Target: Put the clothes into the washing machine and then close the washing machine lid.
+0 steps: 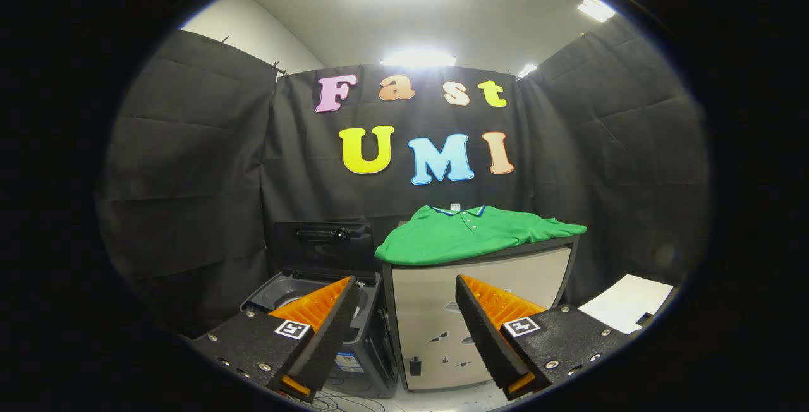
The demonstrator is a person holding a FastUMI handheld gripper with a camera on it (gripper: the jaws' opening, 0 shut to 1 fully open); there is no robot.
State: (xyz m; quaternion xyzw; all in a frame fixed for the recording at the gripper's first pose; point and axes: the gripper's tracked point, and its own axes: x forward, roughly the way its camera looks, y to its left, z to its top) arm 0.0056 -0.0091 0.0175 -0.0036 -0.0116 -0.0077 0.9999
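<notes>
A green polo shirt (471,232) lies spread over the top of a beige cabinet (499,273), well beyond my fingers. To the cabinet's left stands a small dark top-loading washing machine (297,292) with its lid (321,244) raised upright at the back; its tub opening shows partly behind my left finger. My gripper (406,304) is open, fingers wide apart, nothing between them. It is held back from both the shirt and the machine, lower than the cabinet top.
Black cloth walls enclose the booth on three sides. A white sheet (629,301) lies on a surface to the right of the cabinet. Cables run over the pale floor (354,399) below the washing machine.
</notes>
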